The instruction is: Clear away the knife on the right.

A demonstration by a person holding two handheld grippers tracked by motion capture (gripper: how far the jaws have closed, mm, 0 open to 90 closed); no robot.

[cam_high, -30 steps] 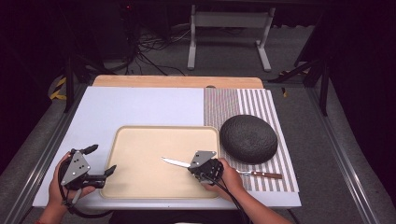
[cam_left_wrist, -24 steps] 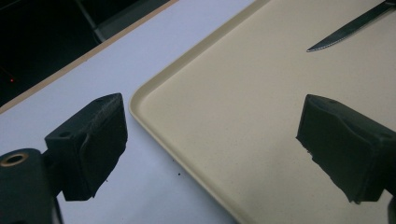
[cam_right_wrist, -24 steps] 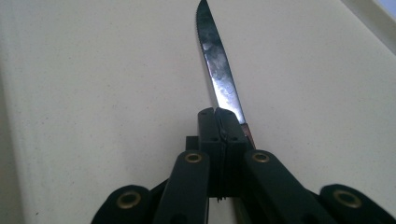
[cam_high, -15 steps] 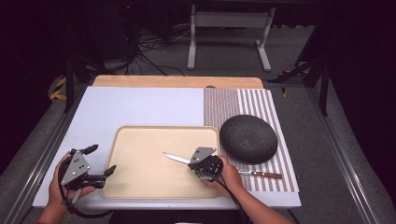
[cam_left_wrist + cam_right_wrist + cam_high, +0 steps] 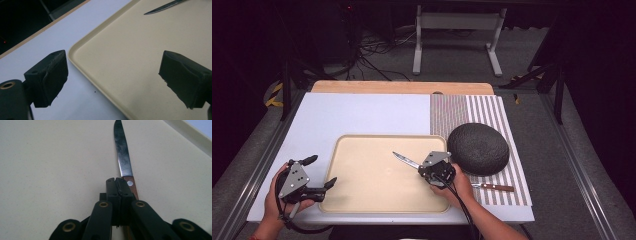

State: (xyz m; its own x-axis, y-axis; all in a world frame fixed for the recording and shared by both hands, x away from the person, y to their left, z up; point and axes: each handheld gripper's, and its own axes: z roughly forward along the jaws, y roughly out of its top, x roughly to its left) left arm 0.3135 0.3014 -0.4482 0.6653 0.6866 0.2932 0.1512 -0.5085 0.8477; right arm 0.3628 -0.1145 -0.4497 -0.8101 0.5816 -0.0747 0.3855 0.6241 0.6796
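The high view shows a beige tray (image 5: 362, 185) at lower centre of the frame, resting on a white table surface (image 5: 362, 112), with a striped mat (image 5: 482, 107) to its right carrying a dark round dome-shaped object (image 5: 478, 148) and a second knife (image 5: 493, 187) lying flat near the mat's lower edge. The right gripper (image 5: 424, 169) sits over the tray's right portion, held by the right hand (image 5: 457, 184); a steak knife (image 5: 405, 160) projects from it toward the upper left. The right gripper view adds detail: the two black jaws are closed together on the knife's wooden handle (image 5: 131, 185) beside a rivet, and the serrated blade (image 5: 122, 150) runs to the top of the frame, its point at the tray surface, though contact cannot be confirmed. The left gripper (image 5: 319, 172) is at lower left, held by the left hand (image 5: 276, 197). The left gripper view shows its jaws spread wide with nothing between them, one over the white surface, the other over the tray, straddling the tray's rounded corner (image 5: 75, 50); the blade tip shows at upper right.
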